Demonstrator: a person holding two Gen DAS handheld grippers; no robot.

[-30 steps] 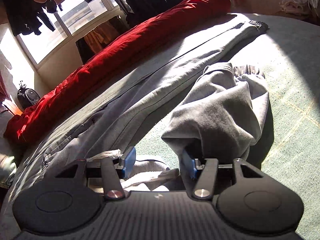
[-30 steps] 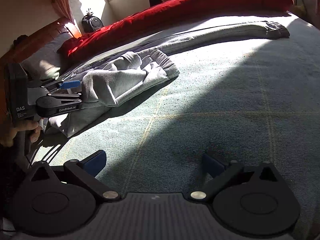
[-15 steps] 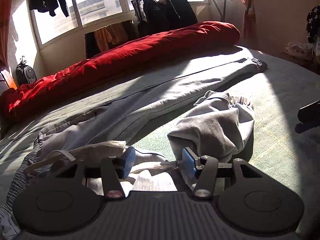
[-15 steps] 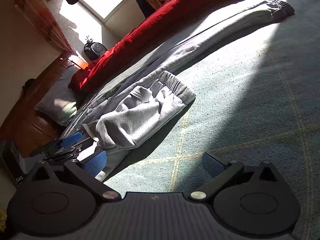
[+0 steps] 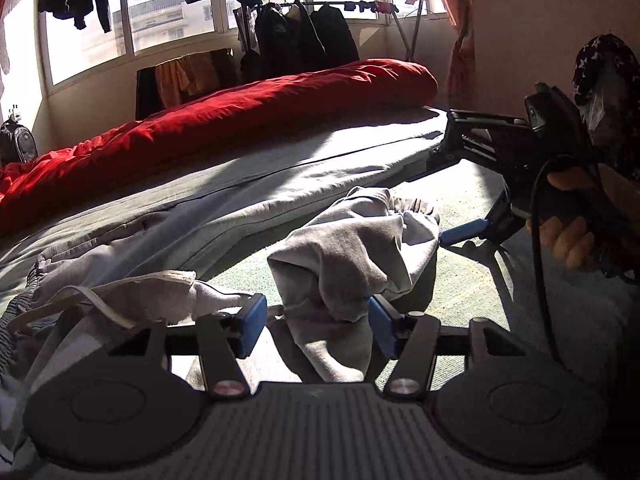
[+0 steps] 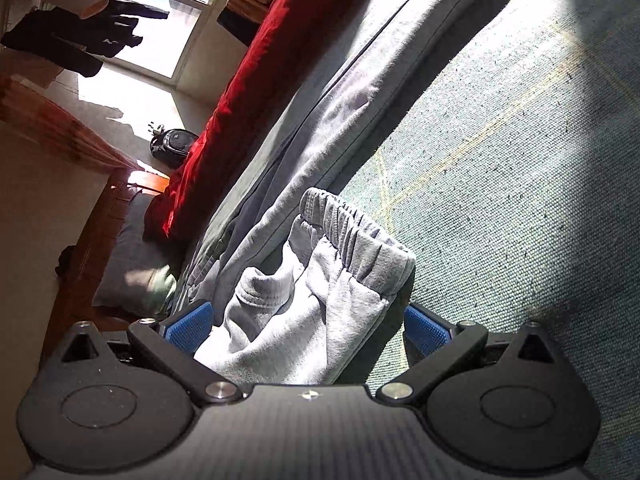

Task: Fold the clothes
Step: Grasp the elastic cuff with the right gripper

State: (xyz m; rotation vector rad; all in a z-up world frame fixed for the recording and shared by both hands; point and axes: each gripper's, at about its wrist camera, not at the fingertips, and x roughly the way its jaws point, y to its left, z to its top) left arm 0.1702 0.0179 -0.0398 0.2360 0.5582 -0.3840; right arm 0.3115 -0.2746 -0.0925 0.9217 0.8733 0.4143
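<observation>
The left hand-held gripper has a bunched trouser leg between its jaws, which are opening; the fabric looks to rest against one pad only. The right hand-held gripper is spread wide around the leg's cuff, not yet pinching. The grey trousers lie along the bed beside the red duvet. Straightening the crumpled leg seems in hand; next, the right should close on the cuff.
</observation>
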